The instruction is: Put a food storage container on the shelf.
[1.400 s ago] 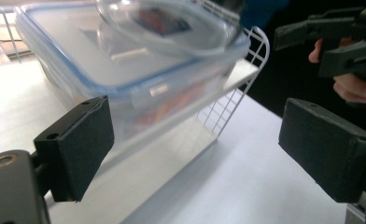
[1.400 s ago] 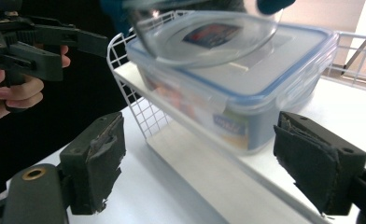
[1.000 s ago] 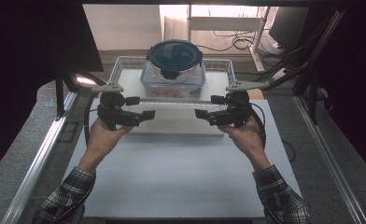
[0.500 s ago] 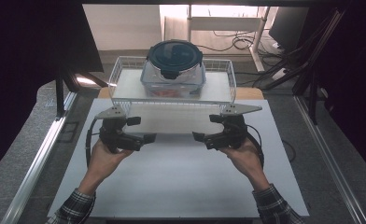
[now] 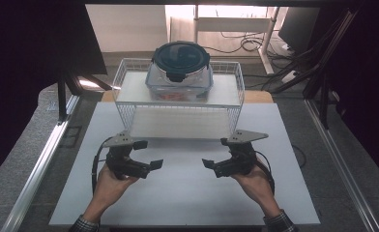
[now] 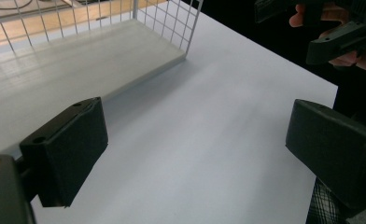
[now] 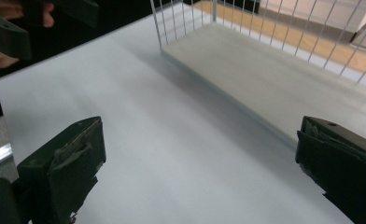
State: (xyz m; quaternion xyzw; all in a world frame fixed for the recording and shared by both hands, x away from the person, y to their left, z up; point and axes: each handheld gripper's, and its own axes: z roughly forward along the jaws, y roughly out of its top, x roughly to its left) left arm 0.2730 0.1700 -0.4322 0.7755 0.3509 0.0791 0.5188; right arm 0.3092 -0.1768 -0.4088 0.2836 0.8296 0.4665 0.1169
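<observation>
Now, here is how your scene stands.

Left gripper (image 5: pixel 149 154): your jaws are spread wide with nothing between them, low over the white counter (image 5: pixel 187 193), at about 7 o'clock from the rack.

Right gripper (image 5: pixel 215 157): your jaws have just been opening and stand wide apart, empty, at about 5 o'clock from the rack, pointing at your left gripper.

Wire rack (image 5: pixel 178 104): white, at 12 o'clock from your hands, well apart from both grippers; its lower shelf (image 6: pixel 73 56) is bare.

Container (image 5: pixel 180 72): clear, with a dark round lid (image 5: pixel 181 57), sitting on the rack's top shelf, centred.
</observation>
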